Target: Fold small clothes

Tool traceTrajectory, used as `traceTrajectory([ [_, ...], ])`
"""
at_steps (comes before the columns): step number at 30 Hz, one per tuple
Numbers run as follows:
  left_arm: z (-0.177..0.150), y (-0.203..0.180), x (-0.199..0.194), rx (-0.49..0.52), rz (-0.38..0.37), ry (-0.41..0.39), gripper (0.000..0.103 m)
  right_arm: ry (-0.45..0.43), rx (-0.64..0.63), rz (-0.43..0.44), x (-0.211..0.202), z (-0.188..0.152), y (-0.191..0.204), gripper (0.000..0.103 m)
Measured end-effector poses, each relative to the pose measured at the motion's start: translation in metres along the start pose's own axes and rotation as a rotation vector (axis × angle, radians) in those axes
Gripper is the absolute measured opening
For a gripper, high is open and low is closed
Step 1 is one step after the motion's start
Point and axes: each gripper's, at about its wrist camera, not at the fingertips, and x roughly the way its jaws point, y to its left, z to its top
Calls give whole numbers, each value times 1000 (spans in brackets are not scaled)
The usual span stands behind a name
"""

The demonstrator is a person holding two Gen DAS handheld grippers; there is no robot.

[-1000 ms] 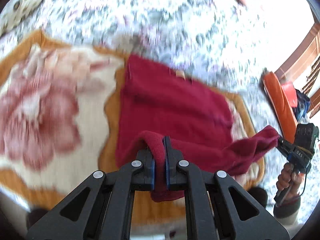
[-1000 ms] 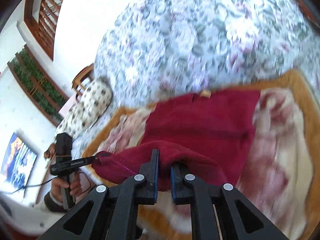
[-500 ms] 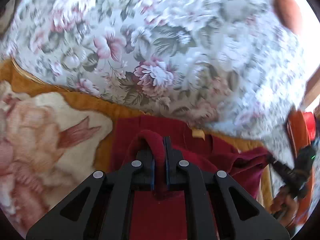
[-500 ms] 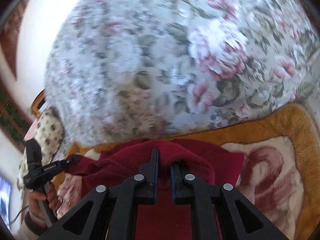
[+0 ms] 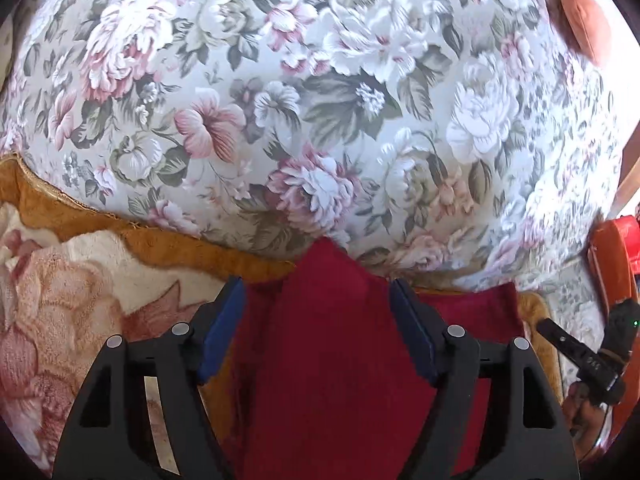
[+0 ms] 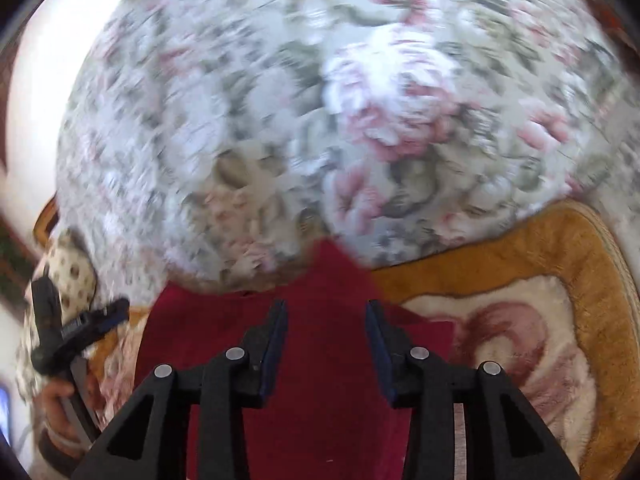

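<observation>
A dark red garment (image 5: 340, 360) lies folded over on an orange-edged plush blanket (image 5: 80, 320). A peak of the red cloth rises between the fingers of my left gripper (image 5: 316, 300), which is open and holds nothing. In the right wrist view the same red garment (image 6: 320, 360) lies under my right gripper (image 6: 326, 312), also open, its fingers either side of a raised fold. The right gripper also shows at the right edge of the left wrist view (image 5: 576, 348). The left gripper shows at the left of the right wrist view (image 6: 100, 316).
A floral bedspread (image 5: 320, 100) covers the bed beyond the blanket. An orange and red object (image 5: 612, 272) sits at the right edge. A spotted pillow (image 6: 68, 276) lies at the far left of the right wrist view, which is motion-blurred.
Both grippers carried the red cloth's edge forward over the garment, then opened and let it go. The cloth now lies doubled on the blanket.
</observation>
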Motion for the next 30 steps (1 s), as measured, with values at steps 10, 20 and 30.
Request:
traceTrajectory([
  [10,-17,10,82,-40,146,158,74,157,-43,-206,89,3,-3,38],
  [20,-26,20,90,-43,185,150,74,152,-55,-205,85,6,4,38],
  [30,-55,11,42,30,190,85,74,94,-134,-202,6,-32,29,38],
])
